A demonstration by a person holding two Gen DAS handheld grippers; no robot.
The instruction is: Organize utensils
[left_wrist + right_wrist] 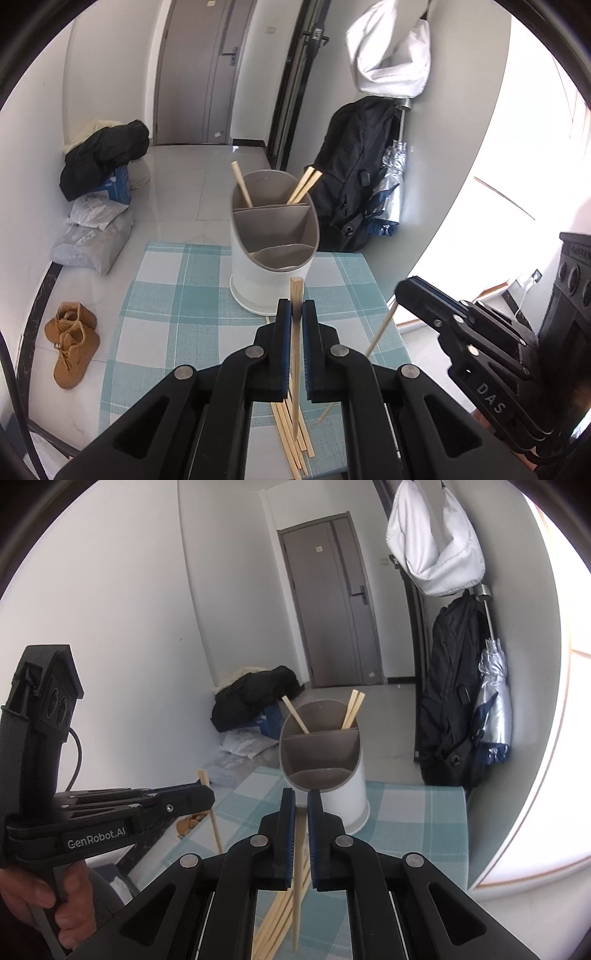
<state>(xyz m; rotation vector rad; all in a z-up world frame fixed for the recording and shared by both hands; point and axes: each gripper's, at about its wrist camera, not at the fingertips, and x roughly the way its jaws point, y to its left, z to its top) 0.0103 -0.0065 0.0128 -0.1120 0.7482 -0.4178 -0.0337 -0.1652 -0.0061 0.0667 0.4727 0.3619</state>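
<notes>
Near the far white holder on the tabletop, left tongs and right tongs each clench one chopstick, raised for dropping in.

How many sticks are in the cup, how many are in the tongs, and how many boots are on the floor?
Sticks in the cup: 3
Held sticks: 2, one in the left tongs, one in the right tongs
Boots: 2
Total: 7
</notes>
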